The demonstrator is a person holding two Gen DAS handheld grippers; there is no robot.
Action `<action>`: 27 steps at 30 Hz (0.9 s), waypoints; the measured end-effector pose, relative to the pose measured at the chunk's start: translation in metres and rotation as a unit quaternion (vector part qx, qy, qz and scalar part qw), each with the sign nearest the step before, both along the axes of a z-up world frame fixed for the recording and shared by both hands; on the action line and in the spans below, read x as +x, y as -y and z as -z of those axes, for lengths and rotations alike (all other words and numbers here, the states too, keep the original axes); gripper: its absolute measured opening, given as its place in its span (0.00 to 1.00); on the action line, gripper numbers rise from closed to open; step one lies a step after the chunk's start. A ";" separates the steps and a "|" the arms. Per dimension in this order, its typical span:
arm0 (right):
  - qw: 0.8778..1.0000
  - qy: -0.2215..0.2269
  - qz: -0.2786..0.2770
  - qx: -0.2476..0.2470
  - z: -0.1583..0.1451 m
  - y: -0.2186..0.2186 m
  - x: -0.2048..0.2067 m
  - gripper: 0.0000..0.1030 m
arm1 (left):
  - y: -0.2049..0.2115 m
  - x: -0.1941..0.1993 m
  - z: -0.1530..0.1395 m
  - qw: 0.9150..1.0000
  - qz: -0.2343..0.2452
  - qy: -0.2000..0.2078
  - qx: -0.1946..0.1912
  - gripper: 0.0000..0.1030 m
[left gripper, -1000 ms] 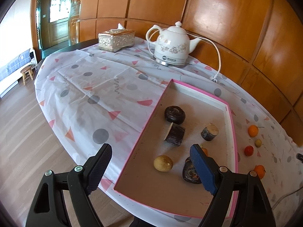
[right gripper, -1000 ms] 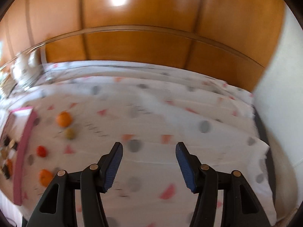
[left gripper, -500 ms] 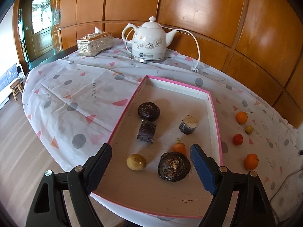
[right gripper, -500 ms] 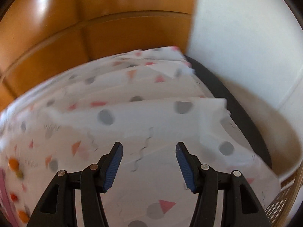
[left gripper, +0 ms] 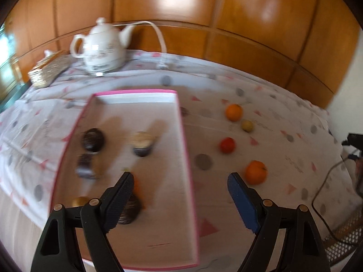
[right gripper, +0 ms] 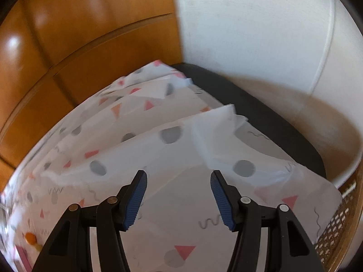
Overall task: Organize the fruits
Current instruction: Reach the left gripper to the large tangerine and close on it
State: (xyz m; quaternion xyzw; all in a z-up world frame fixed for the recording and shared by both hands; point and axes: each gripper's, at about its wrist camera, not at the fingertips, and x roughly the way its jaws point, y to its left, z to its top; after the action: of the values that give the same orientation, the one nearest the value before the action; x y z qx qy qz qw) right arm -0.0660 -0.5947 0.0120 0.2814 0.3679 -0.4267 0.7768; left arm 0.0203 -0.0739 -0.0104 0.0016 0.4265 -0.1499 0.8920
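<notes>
In the left wrist view a pink-rimmed tray [left gripper: 184, 149] holds several dark round items [left gripper: 93, 140], a small orange piece and a yellowish fruit [left gripper: 78, 201]. Right of the tray on the cloth lie two oranges [left gripper: 233, 112] [left gripper: 256, 172], a red fruit [left gripper: 226, 145] and a small yellow-green fruit [left gripper: 246, 125]. My left gripper [left gripper: 179, 182] is open and empty above the tray's near right rim. My right gripper [right gripper: 178, 179] is open and empty over the table's far right end; one orange [right gripper: 30, 238] shows at the lower left there.
A white electric kettle [left gripper: 103, 49] with its cord and a tissue box [left gripper: 46, 69] stand at the back left. Wood panelling runs behind the table. A woven basket [right gripper: 335, 231] and a white wall are beyond the table's right end.
The left gripper has swung right, so the loose fruits now lie ahead of it. The right gripper has turned further right, away from the fruits. Both stay open.
</notes>
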 end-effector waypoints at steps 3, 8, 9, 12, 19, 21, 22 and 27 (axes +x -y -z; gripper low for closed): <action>1.000 0.006 0.024 0.013 0.002 0.007 -0.008 0.58 | 0.017 0.003 0.002 1.000 0.022 -0.008 -0.002 0.82; 1.000 0.004 0.026 0.013 0.003 0.008 -0.009 0.58 | 0.048 0.007 0.007 0.998 0.068 -0.013 0.009 0.80; 1.000 0.004 0.024 0.013 0.003 0.008 -0.008 0.58 | 0.056 0.007 0.008 0.996 0.082 -0.014 0.012 0.80; 1.000 0.004 0.020 0.013 0.003 0.008 -0.007 0.58 | 0.073 0.010 0.015 0.994 0.109 -0.021 0.019 0.75; 1.000 0.002 0.014 0.013 0.003 0.008 -0.005 0.58 | 0.110 0.022 0.038 0.988 0.145 -0.041 0.039 0.67; 1.000 0.001 0.013 0.013 0.004 0.008 -0.005 0.58 | 0.117 0.026 0.045 0.987 0.146 -0.044 0.046 0.67; 1.000 0.001 0.012 0.014 0.004 0.008 -0.005 0.58 | 0.120 0.028 0.049 0.987 0.145 -0.046 0.054 0.67; 1.000 -0.003 0.005 0.013 0.004 0.006 -0.001 0.58 | 0.132 0.033 0.066 0.985 0.153 -0.047 0.063 0.46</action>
State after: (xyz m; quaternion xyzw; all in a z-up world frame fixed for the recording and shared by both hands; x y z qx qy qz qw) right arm -0.0670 -0.6011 0.0079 0.2914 0.3744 -0.4267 0.7699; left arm 0.0536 -0.2056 -0.0763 0.1163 0.4715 -0.2573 0.8354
